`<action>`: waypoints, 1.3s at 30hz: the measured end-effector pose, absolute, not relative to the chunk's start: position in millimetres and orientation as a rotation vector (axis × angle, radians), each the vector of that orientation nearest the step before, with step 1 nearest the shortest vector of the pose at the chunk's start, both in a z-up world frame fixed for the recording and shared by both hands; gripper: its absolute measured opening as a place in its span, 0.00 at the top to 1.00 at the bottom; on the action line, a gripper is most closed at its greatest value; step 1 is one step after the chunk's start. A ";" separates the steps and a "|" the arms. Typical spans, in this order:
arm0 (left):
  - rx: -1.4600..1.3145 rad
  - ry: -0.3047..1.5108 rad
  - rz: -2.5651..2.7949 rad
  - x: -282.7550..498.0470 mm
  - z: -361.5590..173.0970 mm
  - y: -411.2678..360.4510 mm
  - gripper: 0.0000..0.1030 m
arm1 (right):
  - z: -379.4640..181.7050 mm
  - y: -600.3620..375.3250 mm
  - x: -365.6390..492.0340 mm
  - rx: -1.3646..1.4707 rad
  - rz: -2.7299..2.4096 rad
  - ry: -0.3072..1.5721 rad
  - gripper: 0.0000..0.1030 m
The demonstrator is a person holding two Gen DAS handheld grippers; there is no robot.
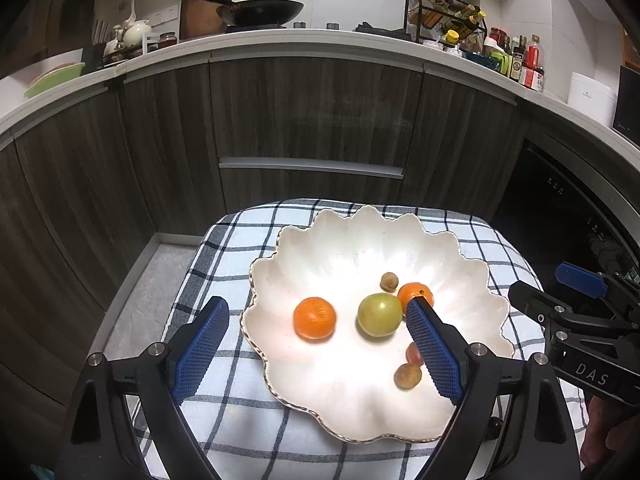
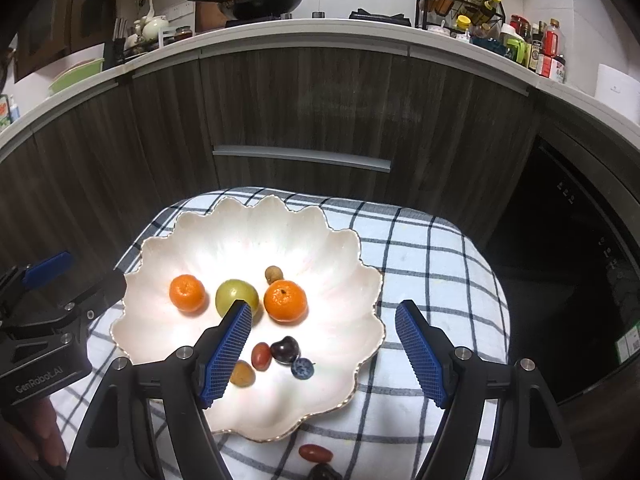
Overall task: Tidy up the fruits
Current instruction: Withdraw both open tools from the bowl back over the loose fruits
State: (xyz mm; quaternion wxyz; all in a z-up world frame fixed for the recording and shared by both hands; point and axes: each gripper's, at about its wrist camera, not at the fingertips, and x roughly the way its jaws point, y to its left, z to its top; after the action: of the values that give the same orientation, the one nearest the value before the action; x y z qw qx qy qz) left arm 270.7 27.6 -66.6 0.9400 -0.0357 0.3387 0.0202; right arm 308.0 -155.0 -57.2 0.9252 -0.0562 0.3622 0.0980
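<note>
Plainly, both claws hang empty over the dish: the left claw (image 1: 316,344) is spread wide with nothing between its blue pads, and the right claw (image 2: 324,350) is spread too, pinching nothing. Under them the scalloped white dish (image 2: 248,232) holds two oranges (image 2: 187,293), a green fruit (image 2: 234,294), small brown ones, a dark cherry (image 2: 285,349) and a blueberry (image 2: 302,368). A red grape tomato (image 2: 315,453) and another dark fruit lie loose on the checked cloth (image 2: 432,264) by the dish's near edge.

I'd judge the risk is a round fruit rolling off that near edge if a pad nudges it, or the dish sliding on the soft cloth.

Beyond stand dark cabinets, with a wok (image 1: 260,12) and bottles on the kitchen counter.
</note>
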 end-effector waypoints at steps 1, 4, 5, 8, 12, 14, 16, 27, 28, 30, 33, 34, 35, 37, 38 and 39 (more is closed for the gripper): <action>-0.070 0.690 0.039 270.3 -65.9 26.2 0.12 | -55.9 -156.3 307.1 -0.114 0.200 0.740 0.27; -0.063 0.687 0.034 268.1 -64.0 22.7 0.12 | -53.0 -158.9 303.4 -0.114 0.197 0.733 0.27; -0.061 0.686 0.032 267.1 -63.1 21.5 0.12 | -52.3 -159.7 302.5 -0.114 0.196 0.731 0.27; -0.054 0.681 0.027 263.5 -61.1 18.1 0.12 | -50.9 -162.7 299.2 -0.112 0.193 0.728 0.27; -0.040 0.673 0.017 256.9 -58.3 12.6 0.12 | -50.1 -167.8 292.1 -0.112 0.189 0.723 0.27; -0.036 0.670 0.010 253.3 -57.3 9.6 0.12 | -50.1 -170.5 287.9 -0.114 0.184 0.721 0.27; -0.029 0.667 0.002 248.8 -56.7 5.3 0.12 | -50.1 -173.8 283.9 -0.114 0.181 0.719 0.27; 0.010 0.667 -0.034 222.9 -63.7 -14.7 0.12 | -60.3 -192.2 258.2 -0.116 0.172 0.730 0.27; 0.013 0.669 -0.036 220.9 -64.7 -16.0 0.12 | -61.9 -193.4 255.8 -0.116 0.172 0.732 0.27; 0.016 0.673 -0.041 216.7 -67.5 -19.1 0.12 | -65.1 -195.7 251.5 -0.114 0.173 0.737 0.27; 0.022 0.672 -0.046 209.6 -72.3 -23.0 0.12 | -70.6 -198.7 245.2 -0.112 0.174 0.742 0.27; 0.026 0.673 -0.047 207.9 -74.2 -23.9 0.12 | -73.2 -199.9 242.9 -0.113 0.175 0.743 0.27; 0.030 0.675 -0.047 205.7 -76.6 -24.9 0.12 | -75.6 -200.8 241.0 -0.115 0.175 0.745 0.27; 0.036 0.682 -0.048 201.1 -82.2 -26.6 0.12 | -80.6 -201.3 237.5 -0.122 0.176 0.749 0.27; 0.037 0.686 -0.049 199.9 -84.1 -27.0 0.12 | -83.6 -201.9 236.0 -0.126 0.177 0.752 0.27; 0.040 0.692 -0.050 197.7 -87.0 -27.7 0.12 | -86.9 -202.1 234.4 -0.129 0.178 0.756 0.27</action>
State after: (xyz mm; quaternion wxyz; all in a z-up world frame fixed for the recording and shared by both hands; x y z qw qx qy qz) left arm 197.7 -27.7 -87.0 0.9402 0.0196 0.3393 -0.0245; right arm 234.4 -202.1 -86.9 0.9236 -0.0629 0.3682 0.0867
